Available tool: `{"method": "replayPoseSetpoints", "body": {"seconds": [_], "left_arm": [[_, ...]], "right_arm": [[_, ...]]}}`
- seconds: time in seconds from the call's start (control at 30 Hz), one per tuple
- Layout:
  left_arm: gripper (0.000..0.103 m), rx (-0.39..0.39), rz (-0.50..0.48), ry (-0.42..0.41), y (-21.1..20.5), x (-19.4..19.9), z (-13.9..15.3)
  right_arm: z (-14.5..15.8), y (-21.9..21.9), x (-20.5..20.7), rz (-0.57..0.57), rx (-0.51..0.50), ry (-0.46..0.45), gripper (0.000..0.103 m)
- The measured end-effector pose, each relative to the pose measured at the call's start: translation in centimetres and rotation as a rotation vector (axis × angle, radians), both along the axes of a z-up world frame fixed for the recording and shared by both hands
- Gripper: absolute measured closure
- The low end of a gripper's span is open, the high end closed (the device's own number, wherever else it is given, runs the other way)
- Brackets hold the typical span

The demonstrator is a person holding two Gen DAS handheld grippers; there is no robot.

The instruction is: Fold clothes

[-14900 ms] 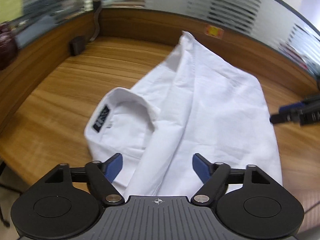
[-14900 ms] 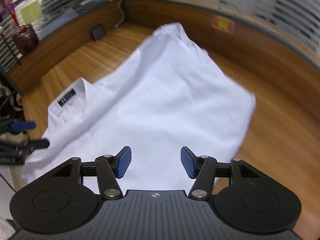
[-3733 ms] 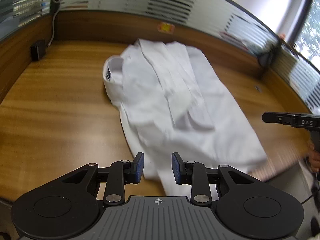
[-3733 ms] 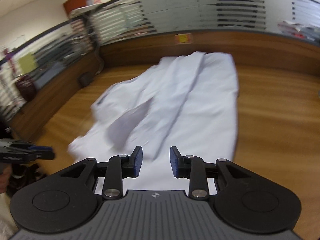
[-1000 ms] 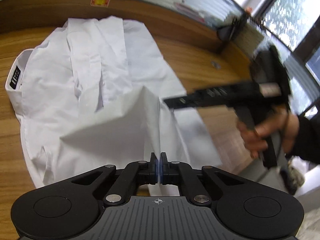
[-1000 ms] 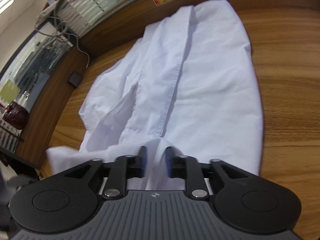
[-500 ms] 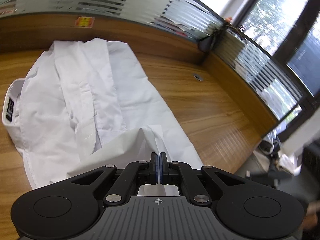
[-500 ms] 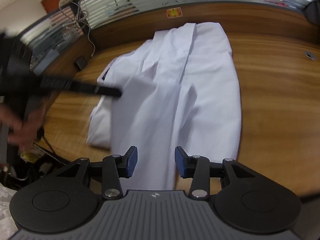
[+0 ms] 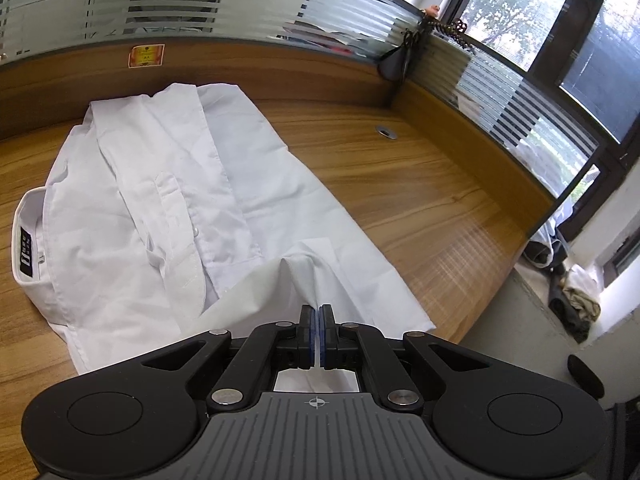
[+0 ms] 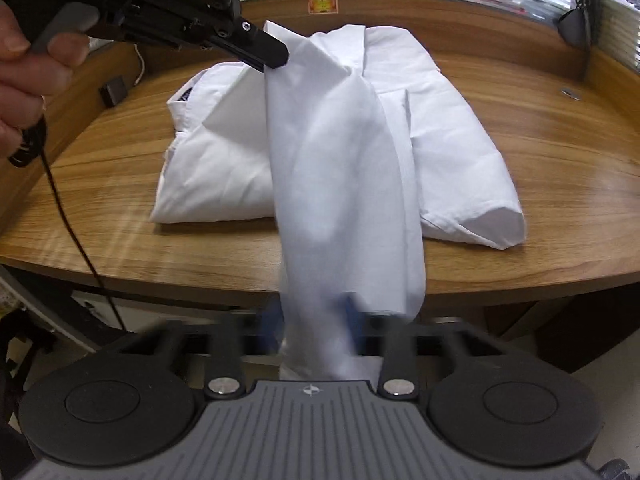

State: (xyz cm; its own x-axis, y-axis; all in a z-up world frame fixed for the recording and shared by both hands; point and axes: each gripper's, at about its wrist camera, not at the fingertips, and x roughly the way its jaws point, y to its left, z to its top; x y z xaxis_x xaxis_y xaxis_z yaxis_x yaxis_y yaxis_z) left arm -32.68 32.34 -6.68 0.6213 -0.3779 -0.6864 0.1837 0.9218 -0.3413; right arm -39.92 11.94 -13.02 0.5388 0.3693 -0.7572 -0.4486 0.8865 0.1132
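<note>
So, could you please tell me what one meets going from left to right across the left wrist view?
Collar with its black label → button placket of the white shirt → pinched hem in the left tongs → bare wooden desk → metal grommet → window.

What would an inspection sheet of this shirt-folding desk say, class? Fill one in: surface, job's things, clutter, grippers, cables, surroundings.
Surface: curved wooden desk, bare around the garment.
Job's things: white shirt lying partly folded, collar label to the left; one strip of it is lifted off the desk between the two grippers.
Clutter: small black box near the partition; metal grommet set in the desk.
Grippers: left gripper shut on the shirt; right gripper blurred, shut on the lifted cloth.
Cables: thin black cord hanging below the person's hand.
Surroundings: striped glass partition, windows at the right.
</note>
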Motion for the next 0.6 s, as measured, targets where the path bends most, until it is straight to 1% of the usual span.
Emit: {"method": "replayPoseSetpoints", "body": {"seconds": [0.07,0.1,0.13,0.17,0.2,0.27,0.3,0.37,0.4,0.5,0.6], "left_arm": [[0.098,-0.010,-0.001,-0.021,0.4,-0.7,0.2],[0.094,-0.007,-0.001,-0.036,0.6,-1.2,0.4],[0.092,0.014,-0.002,-0.052,0.8,-1.7,0.5],[0.086,0.047,-0.005,-0.071,0.9,-2.4,0.7],[0.084,0.084,-0.008,-0.094,1.0,-3.1,0.8],[0.081,0.146,-0.011,-0.135,1.4,-4.6,0.8],[0.077,0.169,-0.006,-0.148,1.7,-5.2,0.7],[0.072,0.197,0.018,-0.155,2.6,-6.0,0.1],[0.069,0.203,0.038,-0.150,3.1,-6.1,-0.2],[0.069,0.188,0.101,-0.121,4.5,-5.7,-1.1],[0.069,0.153,0.142,-0.090,5.5,-4.2,-2.2]], "right_arm": [[0.4,-0.3,0.1,-0.019,-0.016,-0.003,0.101],[0.8,-0.5,0.1,-0.023,-0.023,-0.010,0.102],[1.3,-0.7,0.2,-0.028,-0.033,-0.018,0.102],[1.9,-0.9,0.3,-0.032,-0.043,-0.025,0.102],[2.6,-1.2,0.4,-0.039,-0.056,-0.036,0.102],[4.0,-1.5,0.9,-0.036,-0.110,-0.073,0.102],[4.7,-1.6,1.1,-0.028,-0.142,-0.093,0.102],[6.4,-1.7,2.0,-0.017,-0.206,-0.143,0.102],[7.2,-1.6,2.6,-0.009,-0.239,-0.170,0.102],[9.7,-1.3,4.4,0.036,-0.341,-0.261,0.102],[11.9,-0.2,6.7,0.125,-0.473,-0.376,0.102]]}}
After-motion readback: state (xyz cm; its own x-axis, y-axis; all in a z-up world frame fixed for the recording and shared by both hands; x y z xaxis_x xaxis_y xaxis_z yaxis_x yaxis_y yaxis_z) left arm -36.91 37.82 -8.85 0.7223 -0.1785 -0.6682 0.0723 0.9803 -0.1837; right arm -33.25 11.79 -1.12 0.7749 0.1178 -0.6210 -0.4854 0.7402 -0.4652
